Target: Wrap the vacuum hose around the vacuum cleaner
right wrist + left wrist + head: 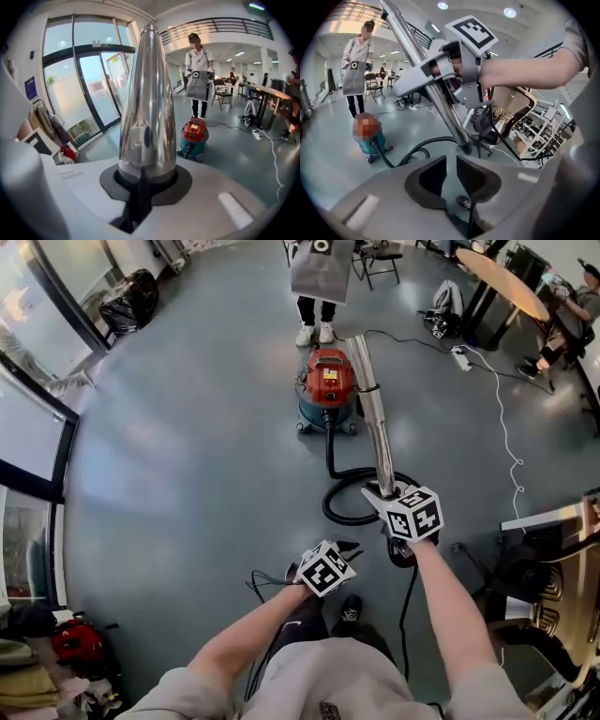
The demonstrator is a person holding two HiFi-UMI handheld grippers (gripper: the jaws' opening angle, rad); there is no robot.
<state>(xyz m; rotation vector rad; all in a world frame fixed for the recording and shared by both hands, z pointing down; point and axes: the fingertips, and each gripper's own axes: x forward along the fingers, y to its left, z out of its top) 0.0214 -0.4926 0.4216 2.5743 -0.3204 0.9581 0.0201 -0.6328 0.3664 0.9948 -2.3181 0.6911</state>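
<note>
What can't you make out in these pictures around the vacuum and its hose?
Left gripper view: a mosaic patch covers the top of the red-and-teal canister vacuum cleaner.
Head view: the marker cube on the right claw hides where the black flexible hose joins the shiny metal tube.
Head view: the vacuum's label print is too small.

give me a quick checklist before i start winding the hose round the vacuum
1. Grip on the wand: ok. The right gripper is shut on the metal tube.
2. Free gripper for the hose: ok. The left gripper has its jaws apart and empty.
3. Hose joined to the vacuum cleaner: ok. The black hose runs from its base.
4. Room around the vacuum cleaner: not ok. A person stands close behind it.
5. Hose free of tangles: cannot tell. Its loop is partly hidden by the tube.
</note>
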